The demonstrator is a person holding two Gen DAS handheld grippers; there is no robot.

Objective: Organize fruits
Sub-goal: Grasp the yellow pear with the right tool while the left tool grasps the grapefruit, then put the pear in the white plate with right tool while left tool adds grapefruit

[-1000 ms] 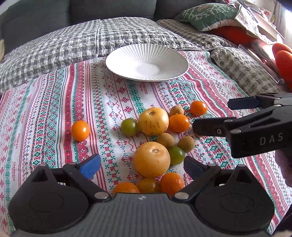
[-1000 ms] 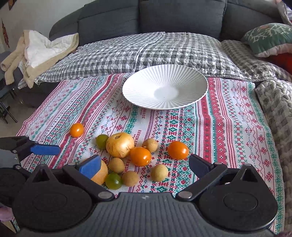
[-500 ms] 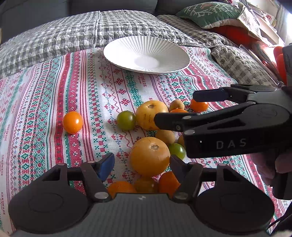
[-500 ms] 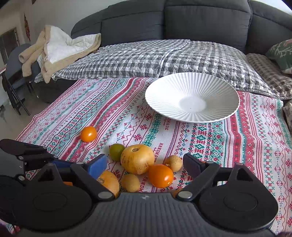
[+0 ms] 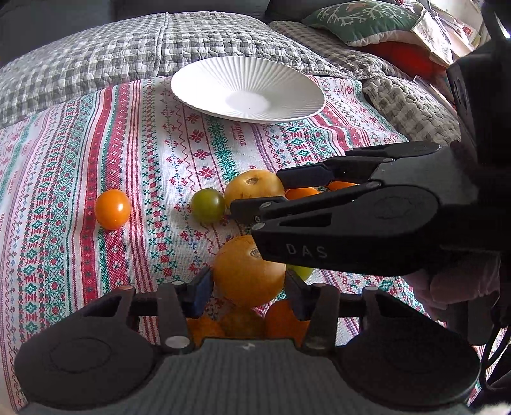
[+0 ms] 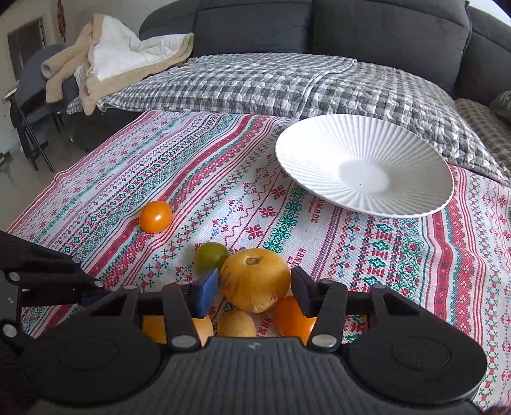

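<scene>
A cluster of yellow, orange and green fruits lies on the patterned cloth (image 5: 95, 143), with a white ribbed plate (image 5: 207, 73) beyond it. In the left wrist view my left gripper (image 5: 247, 289) is closing, and its pads touch both sides of the near large yellow fruit (image 5: 246, 271). My right gripper (image 6: 255, 287) is closing too, its pads against the far large yellow fruit (image 6: 255, 277). From the left wrist view the right gripper (image 5: 257, 193) reaches in from the right around that far fruit (image 5: 252, 185) and hides several smaller fruits.
A lone orange tomato (image 5: 112, 209) sits apart to the left. A green tomato (image 5: 207, 205) lies just left of the far yellow fruit. A checked quilt (image 6: 255, 83) and a dark sofa (image 6: 351, 28) lie behind the plate (image 6: 319, 153). Cushions (image 5: 367, 19) are at right.
Both grippers' jaws have narrowed from wide apart onto the two large yellow fruits. The right gripper has moved left across the pile and dipped toward the far fruit.
</scene>
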